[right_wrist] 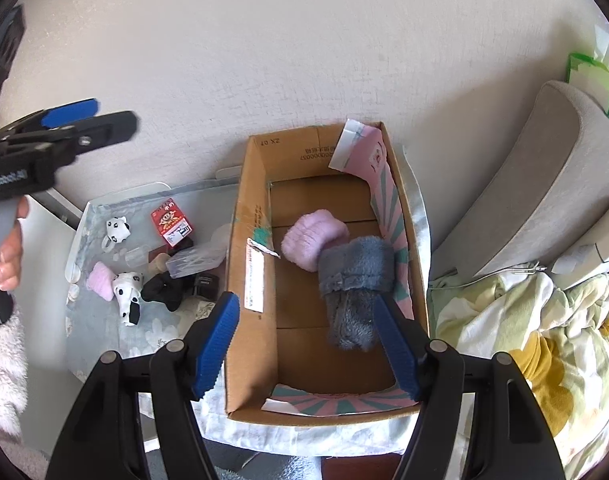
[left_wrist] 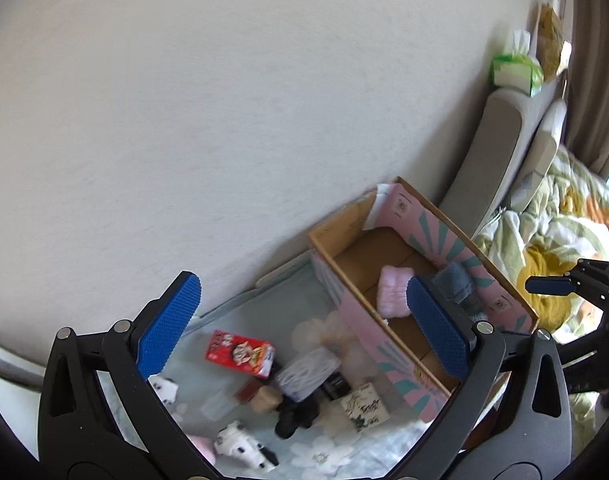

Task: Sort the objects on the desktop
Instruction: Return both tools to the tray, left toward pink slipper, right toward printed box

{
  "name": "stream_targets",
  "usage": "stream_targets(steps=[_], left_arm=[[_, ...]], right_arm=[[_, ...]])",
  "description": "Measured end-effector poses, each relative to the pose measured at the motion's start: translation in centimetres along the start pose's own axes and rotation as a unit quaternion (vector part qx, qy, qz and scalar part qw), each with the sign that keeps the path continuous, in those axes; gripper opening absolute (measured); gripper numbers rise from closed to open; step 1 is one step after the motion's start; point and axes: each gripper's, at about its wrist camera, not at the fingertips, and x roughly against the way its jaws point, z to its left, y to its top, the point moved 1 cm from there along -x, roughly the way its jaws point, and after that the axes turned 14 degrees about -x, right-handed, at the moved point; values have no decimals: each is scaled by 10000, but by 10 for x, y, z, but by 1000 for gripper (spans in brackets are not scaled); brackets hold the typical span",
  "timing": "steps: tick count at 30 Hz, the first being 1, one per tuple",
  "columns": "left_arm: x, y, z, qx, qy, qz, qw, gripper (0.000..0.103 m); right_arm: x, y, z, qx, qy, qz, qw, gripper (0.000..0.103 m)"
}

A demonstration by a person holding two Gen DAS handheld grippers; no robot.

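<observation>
The left tool point(left_wrist: 300, 328) is wide open and holds nothing. The right tool point(right_wrist: 308, 344) is partly open, tips down, also empty. A hand point(right_wrist: 9, 256) grips the left tool's handle.

A cardboard box point(right_wrist: 252, 280) stands against the wall point(right_wrist: 264, 40), with a folded sock point(right_wrist: 312, 240) and a fleecy sock point(right_wrist: 356, 276) touching inside it. Left of the box, on the worktop point(right_wrist: 100, 328), lie a small carton point(right_wrist: 171, 222), spotted socks point(right_wrist: 128, 292) and other small items. A bed point(right_wrist: 544, 340) lies right of the box.
</observation>
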Motion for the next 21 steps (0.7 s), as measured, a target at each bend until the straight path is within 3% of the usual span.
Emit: stream_targets(steps=[13, 21], left_arm=[[64, -70, 73, 679, 488, 18, 9965, 103], [77, -133, 105, 1191, 603, 222, 9908, 103]], right_arm=[[23, -9, 69, 309, 482, -265, 9980, 65], [4, -38, 123, 754, 639, 59, 9951, 65]])
